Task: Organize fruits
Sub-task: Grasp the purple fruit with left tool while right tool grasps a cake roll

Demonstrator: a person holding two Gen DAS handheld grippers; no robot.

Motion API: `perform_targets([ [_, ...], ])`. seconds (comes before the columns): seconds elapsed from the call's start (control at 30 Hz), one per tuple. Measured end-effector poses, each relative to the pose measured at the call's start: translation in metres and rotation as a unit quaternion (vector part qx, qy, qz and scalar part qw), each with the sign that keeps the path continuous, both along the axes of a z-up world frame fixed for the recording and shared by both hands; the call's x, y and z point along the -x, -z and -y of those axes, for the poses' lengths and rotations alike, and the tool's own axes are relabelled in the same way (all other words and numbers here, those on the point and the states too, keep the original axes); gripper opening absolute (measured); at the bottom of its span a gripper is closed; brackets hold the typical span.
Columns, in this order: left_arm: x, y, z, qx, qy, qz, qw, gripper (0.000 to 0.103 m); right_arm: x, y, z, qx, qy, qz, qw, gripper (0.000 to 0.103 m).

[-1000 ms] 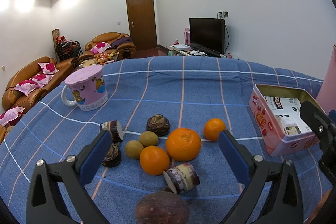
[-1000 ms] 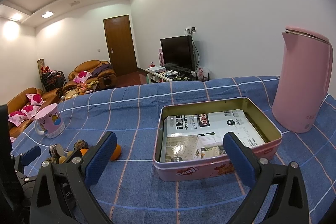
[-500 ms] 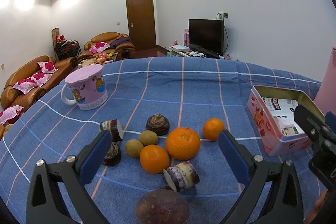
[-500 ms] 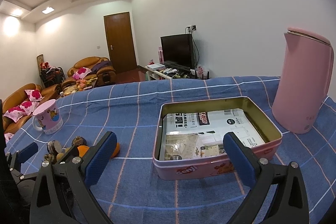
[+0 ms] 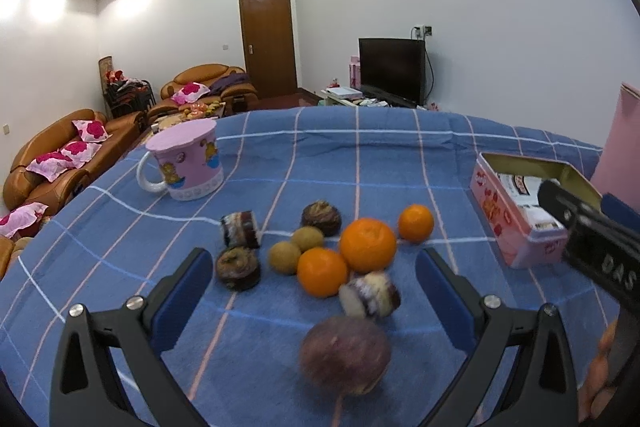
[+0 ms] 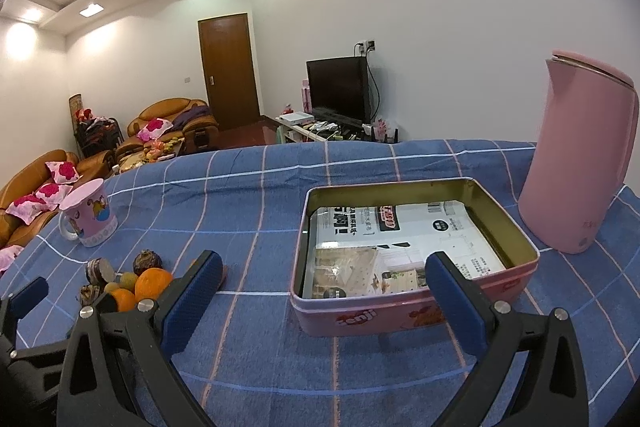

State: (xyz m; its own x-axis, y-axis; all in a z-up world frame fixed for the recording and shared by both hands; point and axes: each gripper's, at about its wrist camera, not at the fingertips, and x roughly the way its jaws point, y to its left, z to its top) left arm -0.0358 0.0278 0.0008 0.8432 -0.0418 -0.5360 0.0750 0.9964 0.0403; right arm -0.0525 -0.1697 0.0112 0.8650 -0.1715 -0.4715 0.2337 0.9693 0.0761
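A home living room is shown: brown sofas (image 5: 60, 155) with pink pillows (image 5: 90, 129), a TV (image 5: 391, 69), a wooden door (image 5: 267, 41).

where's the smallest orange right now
In the left wrist view, the smallest orange sits right of the biggest orange, between it and the pink tin.

Blue checked tablecloth (image 6: 260, 195) with white and pink lines, spread over the whole table; toward its far left, a pink cartoon-printed mug (image 5: 188, 163) with a white handle, standing upright. At the right edge, a tall pink plastic kettle (image 6: 580, 159), upright, just beside the far right corner of the tin. Beyond the table: brown leather sofas (image 5: 52, 155) with pink flowered cushions, a closed brown wooden door (image 5: 267, 41), a black flat-screen television (image 6: 338, 89) on a low stand against the white wall.
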Motion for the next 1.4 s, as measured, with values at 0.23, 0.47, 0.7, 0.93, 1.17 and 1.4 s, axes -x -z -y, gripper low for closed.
perform_targets([
  [0.23,0.011,0.009,-0.040,0.004,-0.004,-0.040,0.9992,0.103,-0.001,0.001,-0.011,-0.003,-0.044,-0.009,0.999,0.098],
  [0.47,0.018,0.014,-0.071,0.006,-0.015,-0.062,0.9979,0.103,-0.012,0.016,-0.050,-0.048,-0.198,-0.057,0.977,0.064],
  [0.7,0.029,0.017,-0.081,0.000,0.003,-0.068,0.9977,0.102,-0.017,0.029,-0.103,-0.015,-0.284,-0.099,0.954,0.047],
  [0.93,0.030,0.011,-0.054,0.027,0.066,-0.075,0.9947,0.102,-0.034,0.032,-0.070,-0.128,-0.258,-0.113,0.951,0.045],
  [1.17,0.003,0.024,-0.012,0.022,0.092,-0.114,0.9890,0.086,-0.040,0.031,-0.053,-0.168,-0.253,-0.112,0.946,0.045],
  [1.4,0.000,0.031,-0.023,0.084,0.118,-0.129,0.9811,0.055,-0.043,0.034,-0.063,-0.166,-0.287,-0.130,0.934,0.045],
])
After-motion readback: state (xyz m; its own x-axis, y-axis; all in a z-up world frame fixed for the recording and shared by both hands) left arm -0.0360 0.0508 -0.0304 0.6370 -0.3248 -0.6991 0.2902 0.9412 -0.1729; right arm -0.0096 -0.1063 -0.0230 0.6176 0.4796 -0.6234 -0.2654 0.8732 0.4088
